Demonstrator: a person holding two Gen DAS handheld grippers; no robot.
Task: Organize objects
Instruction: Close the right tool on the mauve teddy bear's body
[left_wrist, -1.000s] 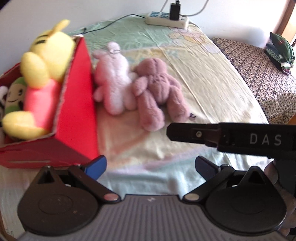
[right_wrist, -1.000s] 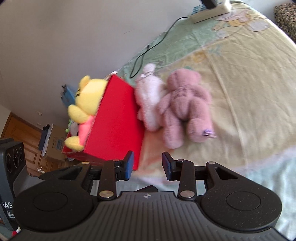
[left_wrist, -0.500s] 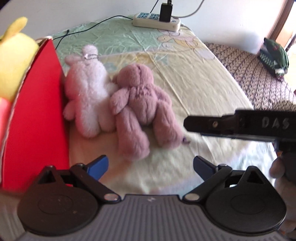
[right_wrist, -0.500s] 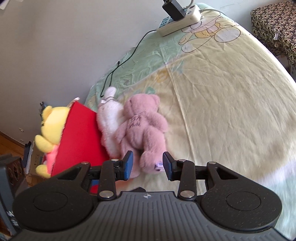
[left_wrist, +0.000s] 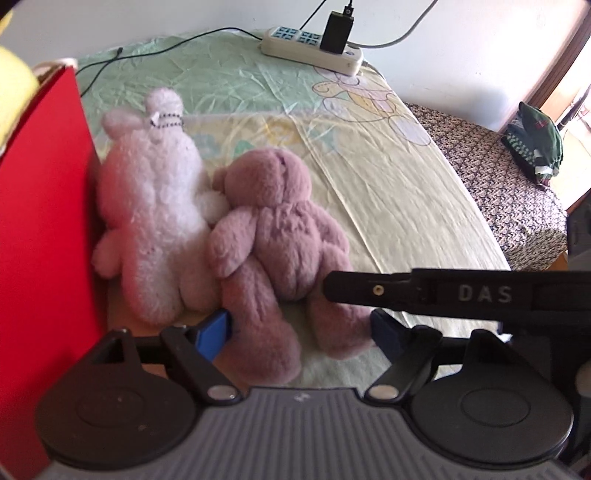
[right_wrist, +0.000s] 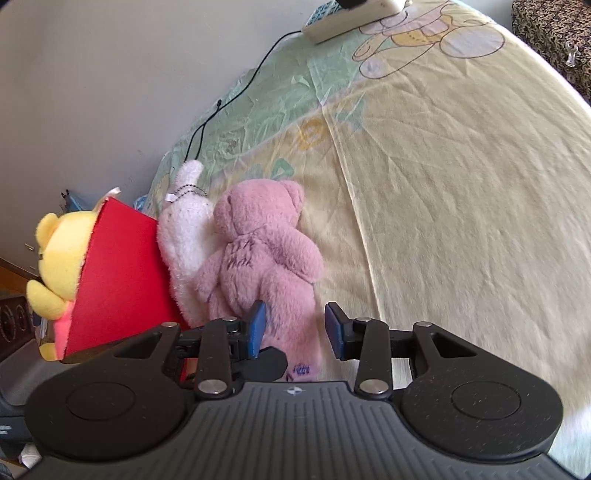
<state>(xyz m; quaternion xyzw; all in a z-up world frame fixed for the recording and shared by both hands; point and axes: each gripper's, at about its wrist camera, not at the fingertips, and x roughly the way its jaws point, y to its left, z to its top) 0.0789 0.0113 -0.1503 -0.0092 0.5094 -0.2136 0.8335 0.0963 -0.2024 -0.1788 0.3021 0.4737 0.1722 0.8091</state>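
Note:
A mauve plush bear (left_wrist: 280, 236) (right_wrist: 258, 258) lies face down on the yellow-green bedsheet (left_wrist: 388, 184), pressed against a pale pink plush rabbit (left_wrist: 155, 221) (right_wrist: 186, 229) with a bead chain. The rabbit rests against a red box (left_wrist: 40, 240) (right_wrist: 122, 273) holding a yellow plush bear (right_wrist: 62, 258). My left gripper (left_wrist: 299, 328) is open, its fingers flanking the mauve bear's legs. My right gripper (right_wrist: 293, 326) is open over one of the bear's legs; seen in the left wrist view, its black body (left_wrist: 443, 291) reaches in from the right.
A white power strip (left_wrist: 314, 48) with a black charger and cables lies at the bed's far edge by the wall. A patterned seat (left_wrist: 509, 206) with a green garment (left_wrist: 535, 147) stands to the right. Open sheet lies right of the toys.
Both grippers moved forward and down toward the mauve bear. Its legs now lie between the left gripper's fingers, and the right gripper has widened and come over one leg.

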